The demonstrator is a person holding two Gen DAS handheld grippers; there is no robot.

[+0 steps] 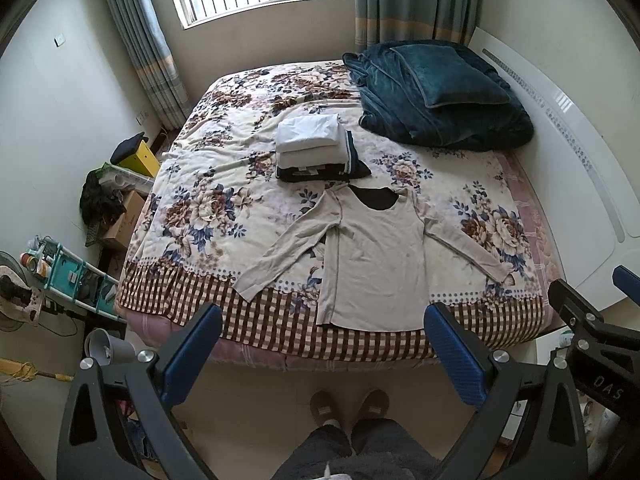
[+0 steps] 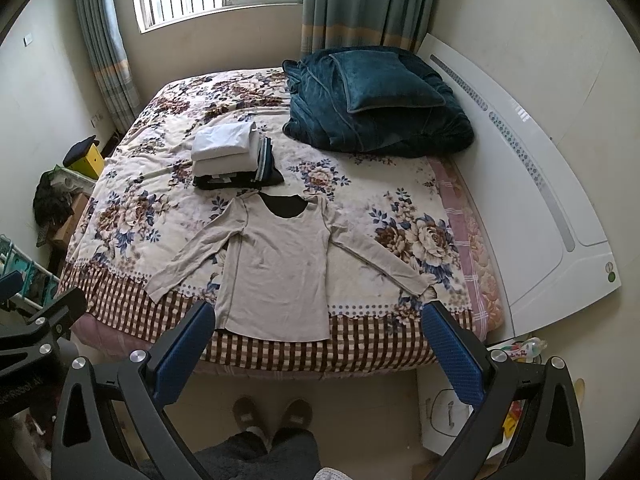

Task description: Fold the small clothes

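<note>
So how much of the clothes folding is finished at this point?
Some looks done: a stack of folded clothes sits mid-bed, white pieces on dark ones. In hand: nothing yet. The beige long-sleeved top lies flat and unfolded near the bed's front edge, sleeves spread. The left gripper and right gripper are both open, held back from the bed, gripping nothing. Left: folding that top, presumably adding it to the stack.

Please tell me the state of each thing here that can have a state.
beige long-sleeved top: unfolded, spread flat, sleeves out.
stack of clothes: folded, piled behind the top.
teal blanket: bundled, pillow on top.
left gripper: open, empty.
right gripper: open, empty.
curtains: drawn apart.
</note>
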